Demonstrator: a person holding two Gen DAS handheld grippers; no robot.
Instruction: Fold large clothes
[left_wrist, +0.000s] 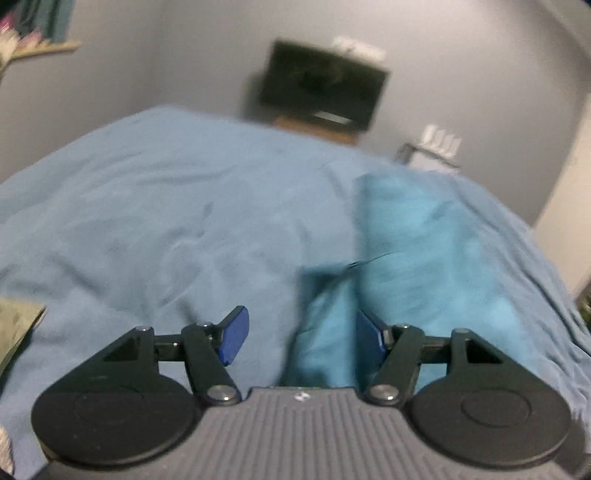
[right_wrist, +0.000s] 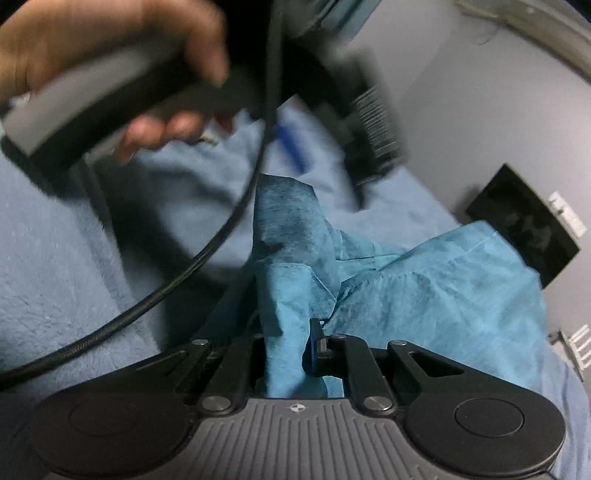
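Note:
A large teal garment (left_wrist: 424, 251) lies on a pale blue bed cover (left_wrist: 166, 206), with a fold of it running between my left fingers. My left gripper (left_wrist: 301, 338) is open, its blue pads wide apart, just above the garment's near edge. In the right wrist view the garment (right_wrist: 443, 291) is bunched up, and my right gripper (right_wrist: 291, 354) is shut on a fold of it. The person's hand (right_wrist: 92, 48) holds the left gripper body (right_wrist: 373, 125) above the bed, blurred.
A dark TV (left_wrist: 325, 83) hangs on the grey wall beyond the bed, also in the right wrist view (right_wrist: 524, 229). A black cable (right_wrist: 207, 251) loops over the bed cover (right_wrist: 55, 258). A shelf (left_wrist: 40, 44) is at the upper left. A patterned cloth (left_wrist: 18, 325) lies at the left edge.

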